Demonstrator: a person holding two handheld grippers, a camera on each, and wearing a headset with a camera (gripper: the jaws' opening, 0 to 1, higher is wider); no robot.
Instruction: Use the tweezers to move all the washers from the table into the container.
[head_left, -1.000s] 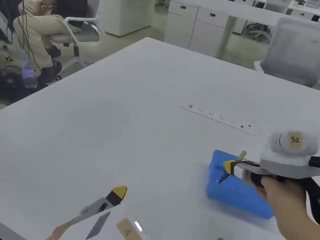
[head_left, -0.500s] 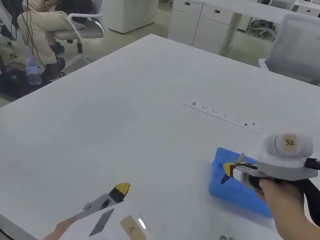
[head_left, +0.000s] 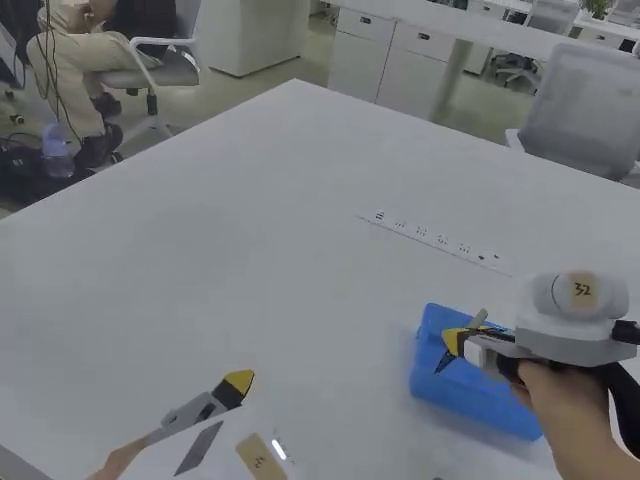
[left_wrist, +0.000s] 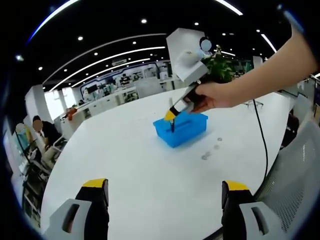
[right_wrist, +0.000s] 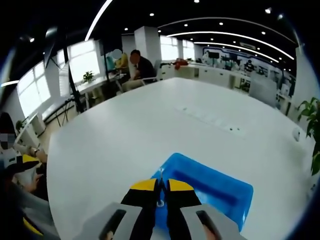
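The blue container (head_left: 470, 385) sits on the white table (head_left: 250, 250) at the near right. My right gripper (head_left: 458, 342) hovers over its left end, shut on the tweezers (head_left: 443, 361), whose dark tips point down into the container. In the right gripper view the tweezers (right_wrist: 160, 176) stick out between the closed yellow jaws of my right gripper (right_wrist: 160, 187) above the container (right_wrist: 215, 187). I cannot tell whether the tips hold a washer. My left gripper (left_wrist: 165, 195) is open and holds nothing. Ahead of it lie the container (left_wrist: 182, 129) and a few washers (left_wrist: 210, 152) on the table.
A row of sockets (head_left: 430, 235) is set into the table behind the container. A grey chair (head_left: 590, 100) stands at the far right edge. A person sits on a chair (head_left: 70, 50) at the far left. My left gripper (head_left: 225, 395) is low at the near edge.
The head camera has shifted a little. My right gripper stays over the container's left end with the tweezers. The left gripper has barely moved.
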